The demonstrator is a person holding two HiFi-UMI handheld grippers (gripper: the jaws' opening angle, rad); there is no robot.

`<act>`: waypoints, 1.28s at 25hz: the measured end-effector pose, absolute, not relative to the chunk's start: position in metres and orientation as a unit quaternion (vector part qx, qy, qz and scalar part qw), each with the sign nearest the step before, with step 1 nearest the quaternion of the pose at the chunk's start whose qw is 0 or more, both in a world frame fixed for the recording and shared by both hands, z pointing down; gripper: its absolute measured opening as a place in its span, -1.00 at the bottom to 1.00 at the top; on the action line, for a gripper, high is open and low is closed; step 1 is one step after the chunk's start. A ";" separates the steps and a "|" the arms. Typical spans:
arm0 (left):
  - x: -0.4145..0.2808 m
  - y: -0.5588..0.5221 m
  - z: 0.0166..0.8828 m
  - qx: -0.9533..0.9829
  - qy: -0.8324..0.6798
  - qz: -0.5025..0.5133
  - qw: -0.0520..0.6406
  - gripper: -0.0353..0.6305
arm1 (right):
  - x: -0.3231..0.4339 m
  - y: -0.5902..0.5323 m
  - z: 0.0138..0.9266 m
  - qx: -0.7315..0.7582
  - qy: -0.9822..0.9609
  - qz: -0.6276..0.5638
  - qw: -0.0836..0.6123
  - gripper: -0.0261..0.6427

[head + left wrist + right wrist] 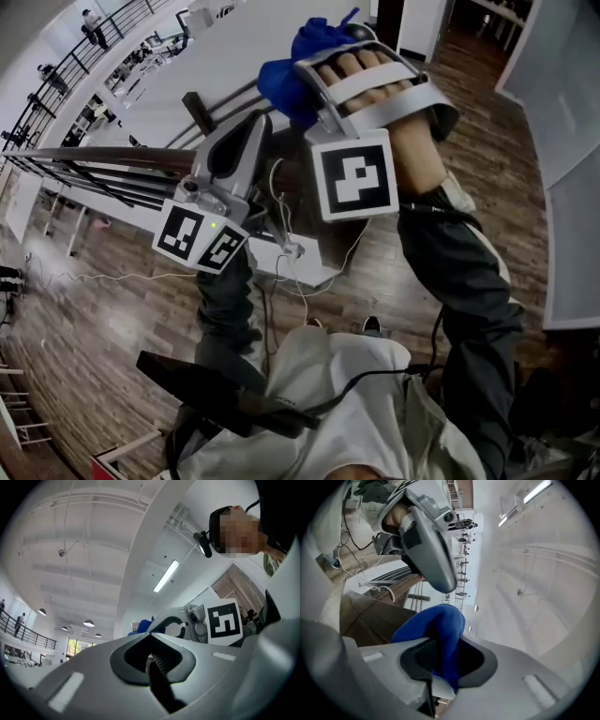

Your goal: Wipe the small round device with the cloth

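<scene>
A blue cloth (pixel 287 77) is bunched in the jaws of my right gripper (pixel 314 58), which is raised high in front of the head camera. In the right gripper view the cloth (pixel 440 630) fills the gap between the jaws. My left gripper (pixel 255 127) is held just below and left of it, its jaws closed together with nothing between them (pixel 151 644). From the left gripper view I see the right gripper (pixel 187 623) and a bit of the cloth (pixel 143 626) close ahead. No small round device shows in any view.
Both grippers point up towards the ceiling. Below them are a dark table (pixel 319 246) with white cables (pixel 292 251), a wooden floor (pixel 103 309), railings (pixel 66 169) at the left and a dark object (pixel 202 384) by the person's lap.
</scene>
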State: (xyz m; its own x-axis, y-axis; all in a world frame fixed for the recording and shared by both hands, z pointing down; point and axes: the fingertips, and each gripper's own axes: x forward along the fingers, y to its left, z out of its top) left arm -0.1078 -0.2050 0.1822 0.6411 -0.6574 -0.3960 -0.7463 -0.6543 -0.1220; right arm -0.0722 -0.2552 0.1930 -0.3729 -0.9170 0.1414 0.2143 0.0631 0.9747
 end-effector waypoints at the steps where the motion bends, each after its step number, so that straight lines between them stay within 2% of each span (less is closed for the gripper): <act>1: -0.109 -0.205 0.182 -0.895 0.393 0.160 0.139 -0.88 | -0.073 -0.254 0.204 0.302 -0.573 -0.598 0.472 -0.66; 5: -0.112 -0.205 0.186 -0.895 0.394 0.157 0.139 -0.88 | -0.072 -0.240 0.217 0.281 -0.613 -0.581 0.456 -0.66; 10: -0.112 -0.211 0.193 -0.896 0.395 0.159 0.129 -0.88 | -0.041 -0.218 0.126 0.371 -0.604 -0.630 0.318 -0.66; 12: -0.112 -0.215 0.192 -0.897 0.393 0.161 0.125 -0.88 | -0.015 -0.232 0.088 0.414 -0.594 -0.621 0.300 -0.66; 15: -0.110 -0.217 0.188 -0.900 0.387 0.160 0.126 -0.88 | 0.017 -0.274 0.069 0.436 -0.603 -0.590 0.313 -0.66; 19: -0.108 -0.225 0.171 -0.902 0.379 0.156 0.137 -0.88 | 0.031 -0.303 0.095 0.421 -0.638 -0.549 0.339 -0.66; 25: -0.096 -0.237 0.161 -0.906 0.367 0.162 0.138 -0.88 | 0.048 -0.300 0.137 0.445 -0.651 -0.516 0.335 -0.66; 32: -0.088 -0.238 0.161 -0.907 0.362 0.171 0.129 -0.88 | 0.051 -0.276 0.158 0.438 -0.623 -0.526 0.378 -0.66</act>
